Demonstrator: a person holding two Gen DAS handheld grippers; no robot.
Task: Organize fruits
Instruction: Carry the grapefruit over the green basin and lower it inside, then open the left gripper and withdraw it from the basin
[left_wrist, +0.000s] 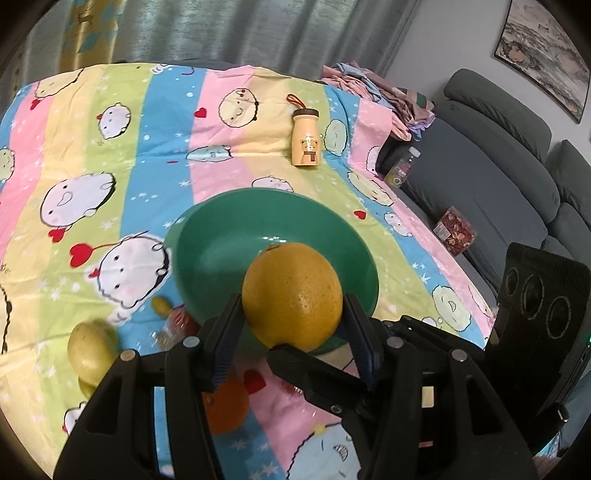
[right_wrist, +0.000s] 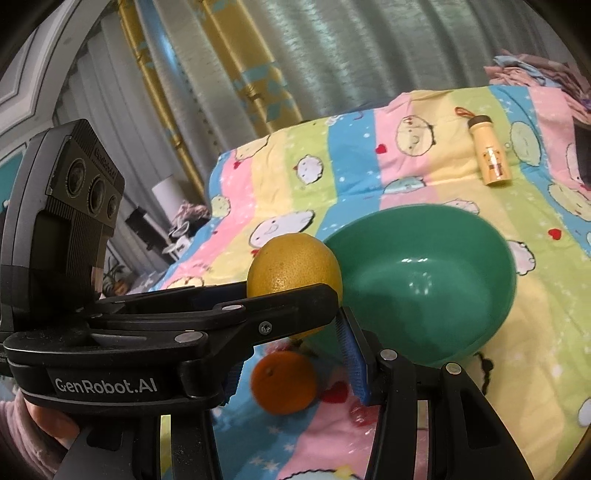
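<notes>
Left claw (left_wrist: 291, 325) pinches the big round yellow citrus (left_wrist: 291, 295) above the empty green plastic bowl (left_wrist: 221, 236); orange (right_wrist: 283, 382) and others wait.

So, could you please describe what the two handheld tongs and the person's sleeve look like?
Both tongs are black plastic with silver rivets and ribbed blue pads on the fingers. The left tongs show this from above. From the right tongs, the left unit's side reads "GenRobot.AI" in white, with a black camera block carrying three round lenses. A pinkish fuzzy sleeve shows at the lower left.
</notes>
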